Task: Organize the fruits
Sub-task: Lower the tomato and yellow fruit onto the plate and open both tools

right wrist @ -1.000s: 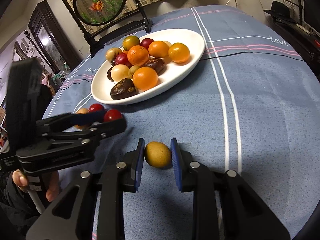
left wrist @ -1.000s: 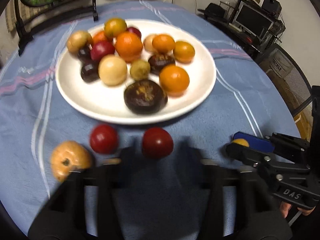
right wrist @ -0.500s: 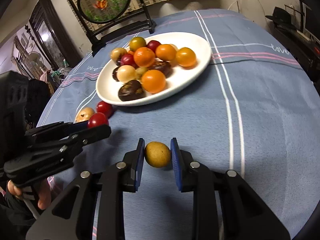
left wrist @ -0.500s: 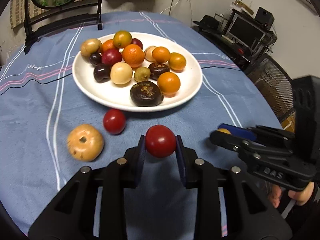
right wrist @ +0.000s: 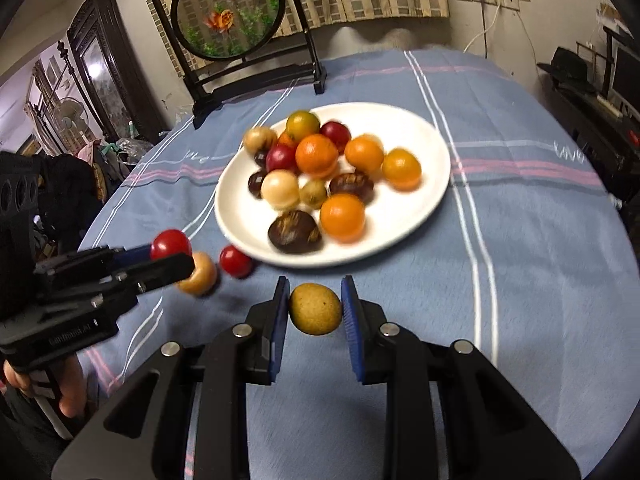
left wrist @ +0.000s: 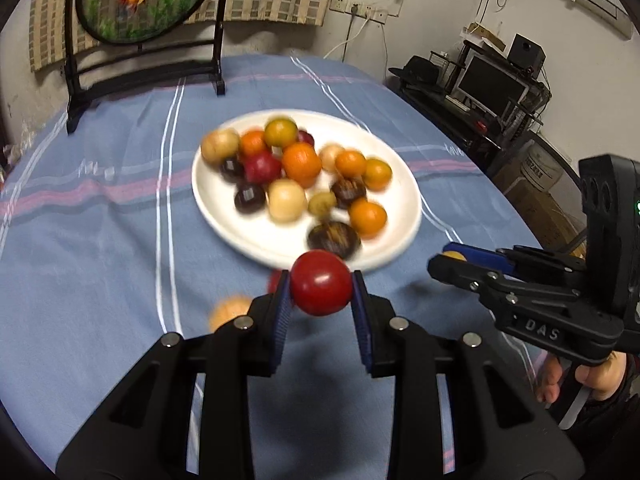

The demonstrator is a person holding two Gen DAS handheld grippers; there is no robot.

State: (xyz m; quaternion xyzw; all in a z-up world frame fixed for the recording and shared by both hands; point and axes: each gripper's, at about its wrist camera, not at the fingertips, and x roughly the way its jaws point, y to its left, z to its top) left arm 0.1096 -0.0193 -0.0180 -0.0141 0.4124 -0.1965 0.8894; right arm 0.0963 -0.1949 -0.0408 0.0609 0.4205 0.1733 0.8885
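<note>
My left gripper (left wrist: 321,285) is shut on a red fruit (left wrist: 321,282) and holds it above the blue cloth, just short of the near rim of the white plate (left wrist: 224,220). In the right wrist view that red fruit (right wrist: 171,243) shows at the left gripper's tip. Between the blue pads of my right gripper (right wrist: 315,309) sits a yellow-brown fruit (right wrist: 315,309), gripped and lifted off the cloth. The plate (right wrist: 420,208) carries several orange, red, dark and pale fruits. A second red fruit (right wrist: 235,261) and a tan fruit (right wrist: 198,273) lie on the cloth by the plate's near left rim.
A round framed fish picture on a black stand (right wrist: 228,16) stands at the table's far edge. A monitor and shelves (left wrist: 496,84) are off to the right of the table. A hand (left wrist: 576,380) holds the right gripper's handle.
Both grippers have risen from the cloth with their fruits and the views have tipped up toward the plate. The left gripper closed on the red fruit and lifted it.
</note>
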